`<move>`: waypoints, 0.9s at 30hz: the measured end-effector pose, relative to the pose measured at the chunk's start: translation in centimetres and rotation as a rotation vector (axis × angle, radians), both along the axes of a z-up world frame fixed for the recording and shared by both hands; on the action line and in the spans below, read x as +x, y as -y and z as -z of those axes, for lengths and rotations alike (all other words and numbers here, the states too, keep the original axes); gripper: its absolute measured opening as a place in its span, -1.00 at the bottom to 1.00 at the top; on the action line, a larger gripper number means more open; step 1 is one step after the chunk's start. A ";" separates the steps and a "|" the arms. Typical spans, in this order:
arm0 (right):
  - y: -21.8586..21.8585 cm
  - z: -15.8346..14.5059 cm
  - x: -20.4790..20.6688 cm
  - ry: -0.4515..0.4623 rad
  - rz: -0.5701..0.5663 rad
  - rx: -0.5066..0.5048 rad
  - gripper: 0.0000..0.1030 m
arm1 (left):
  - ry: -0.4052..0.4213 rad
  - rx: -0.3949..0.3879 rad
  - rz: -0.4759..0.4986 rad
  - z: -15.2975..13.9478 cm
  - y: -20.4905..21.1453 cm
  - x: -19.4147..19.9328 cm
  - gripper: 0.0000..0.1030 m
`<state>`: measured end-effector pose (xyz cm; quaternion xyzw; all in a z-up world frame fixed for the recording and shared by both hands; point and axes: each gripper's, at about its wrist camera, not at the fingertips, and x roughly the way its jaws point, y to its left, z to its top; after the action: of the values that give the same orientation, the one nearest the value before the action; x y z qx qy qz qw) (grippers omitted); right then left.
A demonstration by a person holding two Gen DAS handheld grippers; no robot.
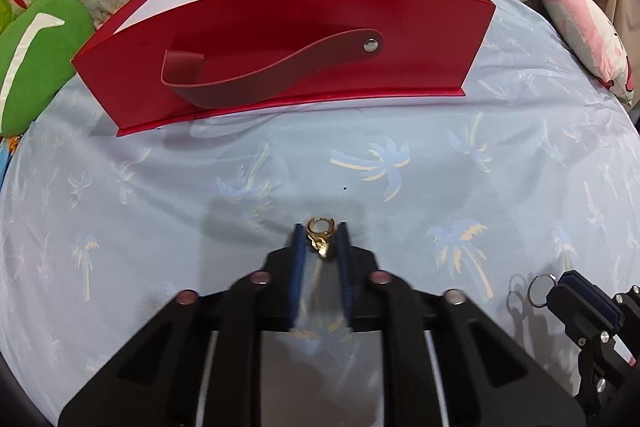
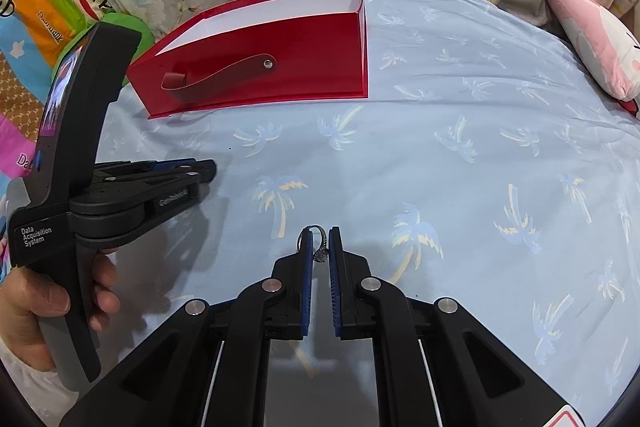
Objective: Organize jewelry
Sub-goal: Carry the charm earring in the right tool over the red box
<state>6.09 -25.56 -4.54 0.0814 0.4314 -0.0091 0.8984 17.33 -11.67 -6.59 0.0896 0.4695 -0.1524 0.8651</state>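
A: Gold ring [image 1: 320,237] is clamped between pads of left gripper [image 1: 321,232], jaws nearly closed, just above the blue palm-print sheet [image 1: 400,195].

B: Right gripper [image 2: 319,241]?

A: Closed on silver ring [image 2: 318,243], gem seen btwn pads. Red box [image 1: 280,39] is set open at far side, well apart from both.

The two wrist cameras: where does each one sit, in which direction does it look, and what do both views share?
Left wrist: sits on the left gripper, looks forward and down along its fingers, shut on a gold ring; the right gripper with a silver ring shows at lower right.
Right wrist: sits on the right gripper, same direction, shut on the silver ring; the left gripper and a hand show at left.
Shared: the open red box and the blue palm-print sheet.
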 end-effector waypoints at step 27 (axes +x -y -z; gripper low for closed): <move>-2.4 -8.0 2.2 0.192 -0.060 -0.033 -0.87 | 0.221 -0.136 -0.120 -11.9 -9.3 -0.7 -0.77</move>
<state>8.29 -23.15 3.51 0.0543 0.3455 0.0184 0.9366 16.67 -2.33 5.28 0.0189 0.3646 -0.1209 0.9231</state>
